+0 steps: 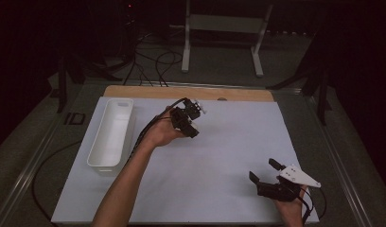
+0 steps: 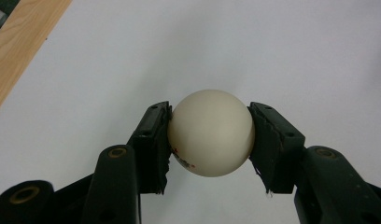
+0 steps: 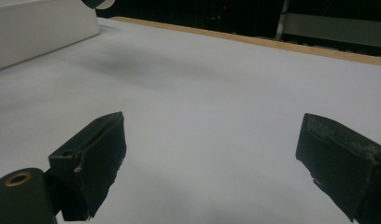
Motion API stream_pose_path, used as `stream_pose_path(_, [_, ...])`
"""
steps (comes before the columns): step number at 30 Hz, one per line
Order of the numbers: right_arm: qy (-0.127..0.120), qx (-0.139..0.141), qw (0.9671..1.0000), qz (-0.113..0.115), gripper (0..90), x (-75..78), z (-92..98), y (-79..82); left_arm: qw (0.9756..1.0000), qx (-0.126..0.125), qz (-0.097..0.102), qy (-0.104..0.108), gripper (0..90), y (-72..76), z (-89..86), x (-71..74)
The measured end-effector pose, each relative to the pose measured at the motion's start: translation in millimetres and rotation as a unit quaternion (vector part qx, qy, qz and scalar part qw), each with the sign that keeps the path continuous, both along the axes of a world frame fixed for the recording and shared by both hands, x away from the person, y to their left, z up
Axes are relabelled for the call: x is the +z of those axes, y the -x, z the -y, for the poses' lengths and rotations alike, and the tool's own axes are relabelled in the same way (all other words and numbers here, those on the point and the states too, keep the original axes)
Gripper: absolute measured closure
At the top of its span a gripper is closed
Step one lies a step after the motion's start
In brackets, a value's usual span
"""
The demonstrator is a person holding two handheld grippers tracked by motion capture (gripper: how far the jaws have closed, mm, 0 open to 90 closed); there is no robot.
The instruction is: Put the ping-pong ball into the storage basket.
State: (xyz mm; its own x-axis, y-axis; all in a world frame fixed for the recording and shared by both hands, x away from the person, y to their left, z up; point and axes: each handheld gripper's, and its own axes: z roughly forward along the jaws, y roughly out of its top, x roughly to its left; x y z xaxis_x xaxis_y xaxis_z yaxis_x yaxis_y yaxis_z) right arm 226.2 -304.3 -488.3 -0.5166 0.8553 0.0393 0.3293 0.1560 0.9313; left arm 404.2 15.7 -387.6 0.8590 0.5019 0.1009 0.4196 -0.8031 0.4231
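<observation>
A cream-white ball with a small red mark low on its left side sits squeezed between the two black pads of my left gripper. The ball hangs above the white sheet. In the high view a hand holds that left gripper over the sheet's back middle, just right of the white bin. My right gripper rests low at the sheet's front right corner. Its jaws stand wide apart with only bare sheet between them.
The long white bin lies along the sheet's left side and looks empty. A wooden table edge runs behind the sheet. Beyond it are cables and a white stand on the floor.
</observation>
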Motion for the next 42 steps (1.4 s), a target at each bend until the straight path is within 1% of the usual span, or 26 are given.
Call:
stream_pose_path(27, [0.001, 0.001, 1.0, -0.001, 8.0, -0.4, -0.2, -0.3, 0.9999, 0.012, -0.007, -0.003, 51.3, -1.0, -17.0, 3.5])
stream_pose_path(35, [0.001, 0.003, 1.0, -0.001, 8.0, -1.0, -1.0, -0.7, 0.9998, 0.016, -0.007, -0.003, 51.2, -1.5, -24.0, 5.3])
stream_pose_path(40, [0.001, 0.004, 1.0, -0.001, 8.0, -1.1, -1.3, -0.8, 0.9998, 0.02, -0.008, 0.0, 51.2, -1.0, -29.1, 6.9])
stream_pose_path(42, [0.002, 0.004, 1.0, 0.0, 8.0, -1.2, -1.3, -0.8, 0.9998, 0.018, -0.008, -0.001, 51.3, -1.4, -30.8, 7.2])
